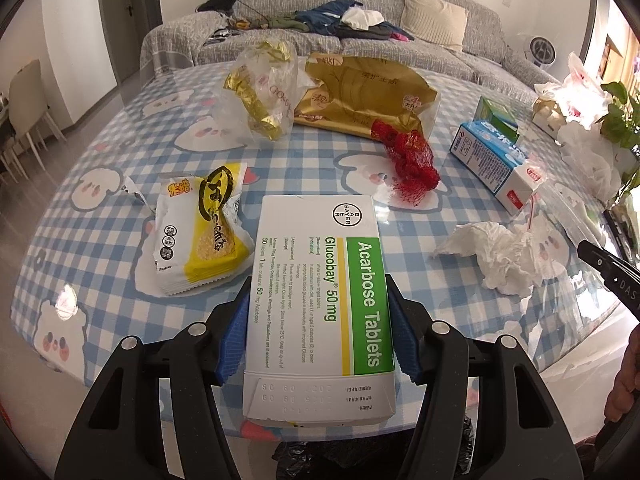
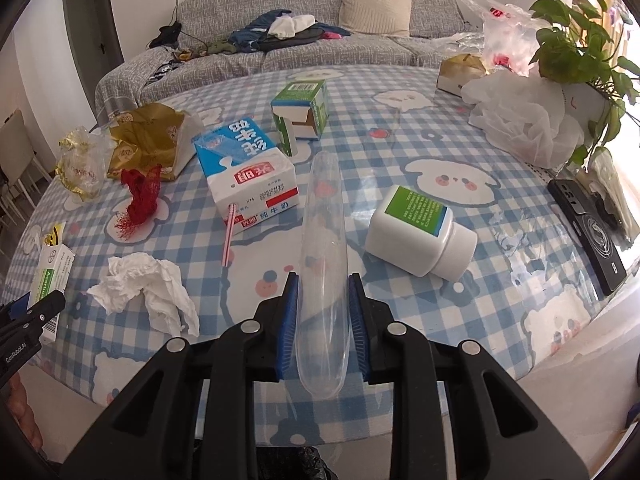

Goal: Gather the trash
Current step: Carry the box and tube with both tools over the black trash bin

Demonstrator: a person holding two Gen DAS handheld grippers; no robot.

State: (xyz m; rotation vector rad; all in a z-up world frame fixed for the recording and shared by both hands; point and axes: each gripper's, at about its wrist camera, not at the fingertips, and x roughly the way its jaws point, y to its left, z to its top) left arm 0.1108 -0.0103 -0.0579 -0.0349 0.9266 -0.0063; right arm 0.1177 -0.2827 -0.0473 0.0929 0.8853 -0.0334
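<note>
My left gripper (image 1: 318, 285) is shut on a white and green tablet box (image 1: 320, 256), its blue pads pressing both long sides, and the box's near end overhangs the table's front edge. My right gripper (image 2: 323, 278) is shut on a long clear plastic sleeve (image 2: 322, 208) that stretches away over the checked tablecloth (image 2: 400, 136). A crumpled white tissue (image 1: 500, 256) lies between the two grippers. To the left of the box lies a torn yellow snack wrapper (image 1: 204, 236), and a red net (image 1: 408, 160) lies beyond it.
A milk carton (image 2: 248, 176), a green box (image 2: 304, 108) and a tipped white pill bottle (image 2: 420, 232) lie mid-table. Gold bags (image 1: 360, 92) sit at the far side. A phone (image 2: 588, 224), plastic bags and a plant (image 2: 580, 48) crowd the right edge. Black bag (image 1: 304, 456) below the front edge.
</note>
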